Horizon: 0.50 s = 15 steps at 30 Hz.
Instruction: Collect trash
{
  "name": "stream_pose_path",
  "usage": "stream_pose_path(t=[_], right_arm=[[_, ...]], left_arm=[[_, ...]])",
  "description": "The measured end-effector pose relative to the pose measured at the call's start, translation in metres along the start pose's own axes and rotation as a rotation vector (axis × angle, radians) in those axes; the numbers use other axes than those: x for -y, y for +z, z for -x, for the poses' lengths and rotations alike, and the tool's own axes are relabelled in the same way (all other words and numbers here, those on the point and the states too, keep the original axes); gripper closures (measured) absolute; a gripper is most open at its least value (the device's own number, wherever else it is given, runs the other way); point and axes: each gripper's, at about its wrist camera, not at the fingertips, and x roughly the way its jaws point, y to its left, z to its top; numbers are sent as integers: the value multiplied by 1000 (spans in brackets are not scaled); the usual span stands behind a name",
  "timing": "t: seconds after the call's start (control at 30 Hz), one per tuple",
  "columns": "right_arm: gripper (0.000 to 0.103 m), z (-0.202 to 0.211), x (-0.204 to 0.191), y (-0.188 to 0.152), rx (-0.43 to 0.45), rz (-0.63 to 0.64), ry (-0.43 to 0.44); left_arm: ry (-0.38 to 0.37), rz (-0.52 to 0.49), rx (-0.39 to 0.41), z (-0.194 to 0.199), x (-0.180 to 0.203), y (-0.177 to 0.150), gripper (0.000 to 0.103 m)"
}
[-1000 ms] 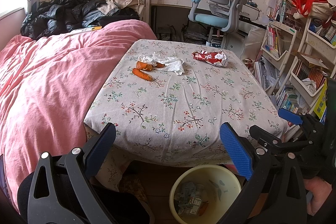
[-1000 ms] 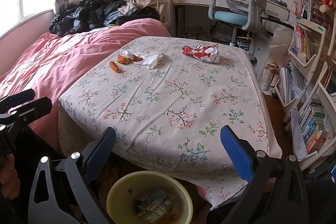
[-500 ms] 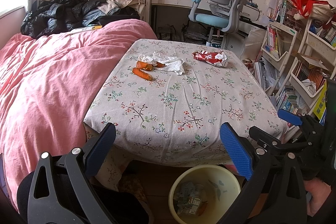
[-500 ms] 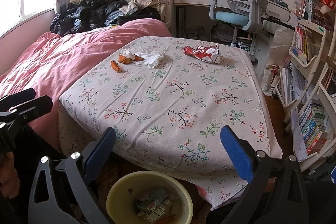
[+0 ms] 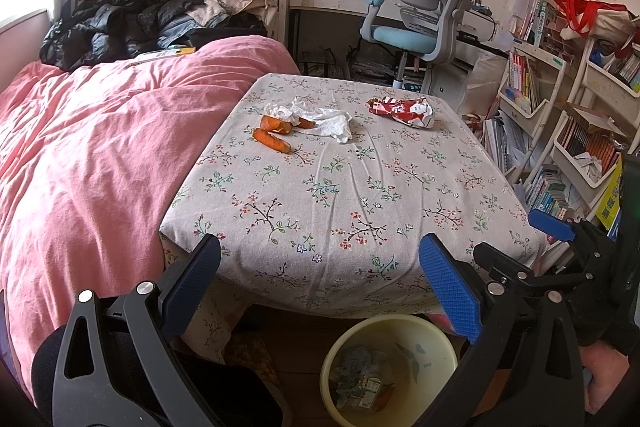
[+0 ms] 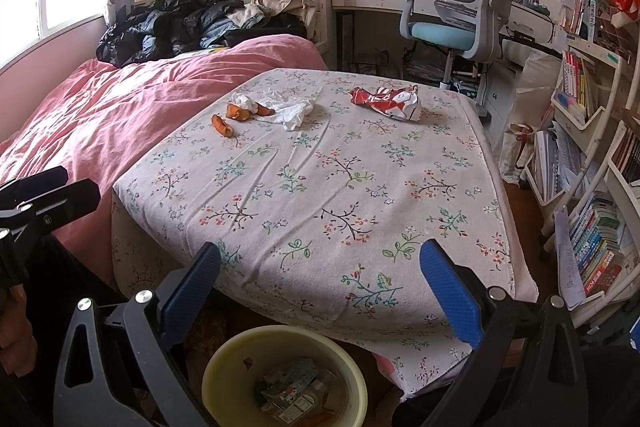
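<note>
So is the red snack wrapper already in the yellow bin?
No, the red snack wrapper lies on the far side of the flowered table, while the yellow bin sits on the floor below the near edge.
</note>
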Motion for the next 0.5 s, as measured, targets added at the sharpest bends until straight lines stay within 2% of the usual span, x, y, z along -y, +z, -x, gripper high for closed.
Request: stream_pose_path(t=[0.5], right_arm=[[7, 0, 0, 0, 2, 0, 3]], left_arm=[[-1, 0, 0, 0, -1, 0, 7]])
